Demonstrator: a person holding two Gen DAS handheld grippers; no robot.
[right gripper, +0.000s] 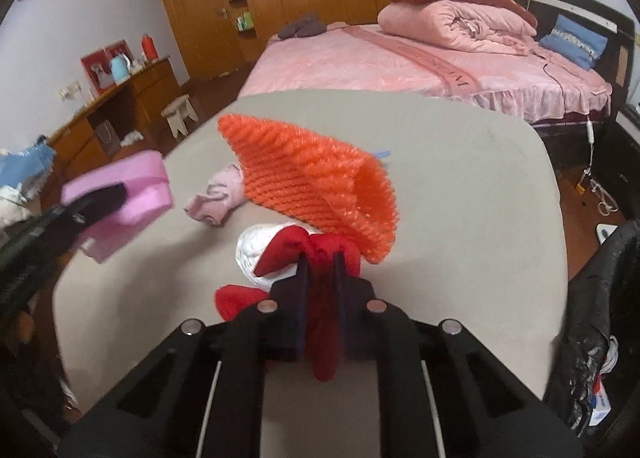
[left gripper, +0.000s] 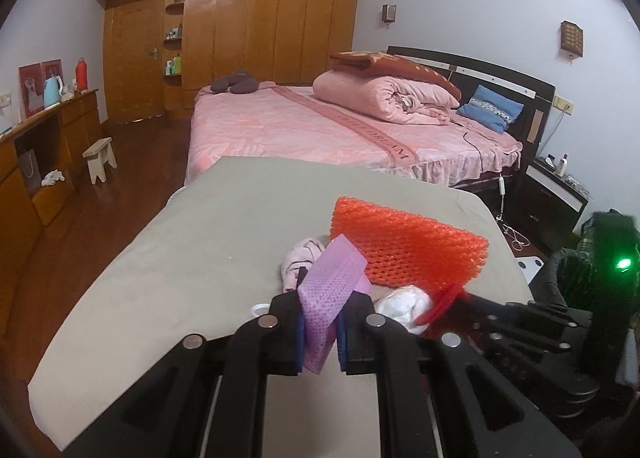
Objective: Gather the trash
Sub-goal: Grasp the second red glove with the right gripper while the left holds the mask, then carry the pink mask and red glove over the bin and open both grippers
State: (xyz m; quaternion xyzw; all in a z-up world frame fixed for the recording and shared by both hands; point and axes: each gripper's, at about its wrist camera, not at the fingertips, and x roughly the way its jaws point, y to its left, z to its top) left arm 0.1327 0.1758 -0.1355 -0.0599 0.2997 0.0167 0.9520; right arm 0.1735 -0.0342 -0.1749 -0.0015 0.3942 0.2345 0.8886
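Purple foam net [left gripper: 329, 290] pinched in left gripper [left gripper: 320, 328]; right gripper [right gripper: 320, 290] clamped on red scrap [right gripper: 316, 258]. Orange net [left gripper: 404, 246] at 12 o'clock, white wad [left gripper: 402, 304] remained; bagging pending.

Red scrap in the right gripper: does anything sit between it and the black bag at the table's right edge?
Nothing visible does. The right gripper is shut on the red scrap, and only bare grey table lies between it and the black trash bag. The orange foam net sits ahead, off that path.

The pink bedspread [left gripper: 280, 126] has a band lettered "DREAM"; nothing else is legible.
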